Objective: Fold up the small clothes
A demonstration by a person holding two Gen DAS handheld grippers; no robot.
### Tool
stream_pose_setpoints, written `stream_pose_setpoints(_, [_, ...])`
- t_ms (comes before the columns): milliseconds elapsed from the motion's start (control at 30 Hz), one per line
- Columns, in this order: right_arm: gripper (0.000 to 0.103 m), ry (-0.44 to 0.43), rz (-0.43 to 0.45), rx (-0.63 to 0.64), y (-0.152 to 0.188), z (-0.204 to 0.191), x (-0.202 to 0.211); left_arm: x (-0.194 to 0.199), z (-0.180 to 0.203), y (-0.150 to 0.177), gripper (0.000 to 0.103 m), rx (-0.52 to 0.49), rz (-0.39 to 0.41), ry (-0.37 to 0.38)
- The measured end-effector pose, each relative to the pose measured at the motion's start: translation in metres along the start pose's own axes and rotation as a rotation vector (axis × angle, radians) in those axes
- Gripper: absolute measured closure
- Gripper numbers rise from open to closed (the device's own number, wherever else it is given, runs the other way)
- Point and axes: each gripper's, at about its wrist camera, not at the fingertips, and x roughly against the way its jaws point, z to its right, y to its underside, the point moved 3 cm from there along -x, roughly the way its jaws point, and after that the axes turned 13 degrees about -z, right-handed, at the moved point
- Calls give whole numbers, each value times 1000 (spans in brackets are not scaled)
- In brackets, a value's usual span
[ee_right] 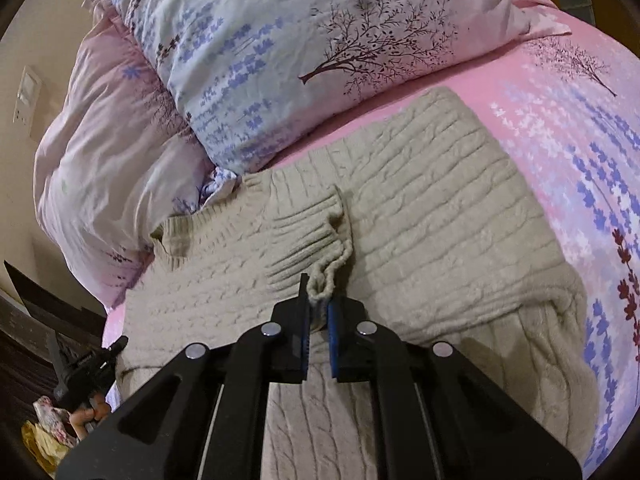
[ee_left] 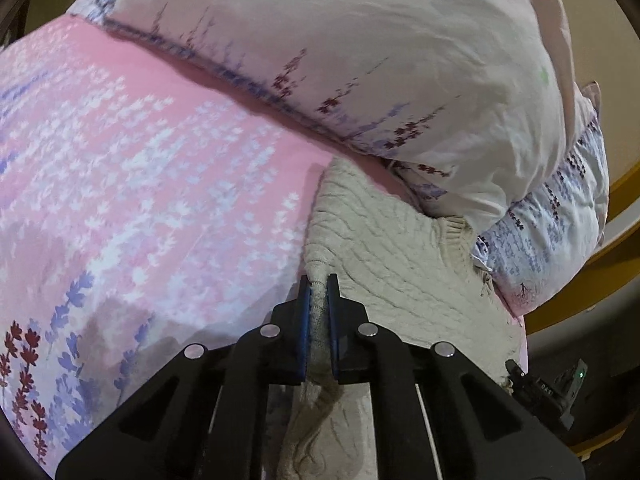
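A beige cable-knit sweater (ee_right: 440, 208) lies flat on the pink floral bed sheet (ee_right: 560, 128). One ribbed sleeve cuff (ee_right: 308, 228) is folded across the sweater's body. My right gripper (ee_right: 319, 292) is shut on the edge of that cuff. In the left wrist view the sweater (ee_left: 400, 248) lies at the lower right, and my left gripper (ee_left: 319, 288) is shut on a bunched edge of it. The other gripper shows at the right edge of the left wrist view (ee_left: 548, 392) and at the left edge of the right wrist view (ee_right: 88, 372).
Two floral pillows (ee_right: 304, 56) are stacked at the head of the bed, touching the sweater's far edge; they also show in the left wrist view (ee_left: 360, 52). The pink sheet (ee_left: 140, 184) spreads to the left. A wooden bed frame (ee_left: 600, 280) runs at the right. A wall switch (ee_right: 28, 96) is on the left.
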Motion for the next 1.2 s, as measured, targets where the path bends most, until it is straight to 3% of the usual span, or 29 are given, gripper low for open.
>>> stream_pose_setpoints(167, [95,57,1,53,10,-7,9,0,7,2,96,-37,10,-38])
stream_pose_setpoints(300, [67,152,90,88,10,-13,29,11,12,7,94,-43,31,-61])
stream_pose_setpoints(400, [64,153,163,163,8,-28,45,30,16,14,94,-40,75,-50])
stream_pose_setpoints(467, [64,122,126,237,8,-43,38,35,29,21,94,-84,79,-6])
stream_pose_setpoints(567, [64,106,39,269,8,-53,17,21,50,31,94,-160,9,25])
stream_pose_setpoints(700, [53,129,-49,247,9,-50,-10,-14,49,35,94,-142,-94,-30])
stream_pose_setpoints(800, [44,130,-65,263,13,-52,-5,-14,43,36,93,-121,-79,1])
stream_pose_setpoints(867, [31,99,-66,251,19,-51,11,-4,44,43,93,-120,-81,26])
stream_pose_setpoints(900, [31,73,-60,251,24,-50,23,2,44,47,87,-133,-82,30])
stream_pose_setpoints(1000, [31,21,-26,256,42,-31,64,34,42,69,44,-186,-55,8])
stream_pose_setpoints(1033, [31,15,-19,251,49,-21,76,47,38,79,40,-202,-37,-2])
stream_pose_setpoints(1200, [31,33,-3,155,87,45,129,89,8,123,40,-205,-34,-35])
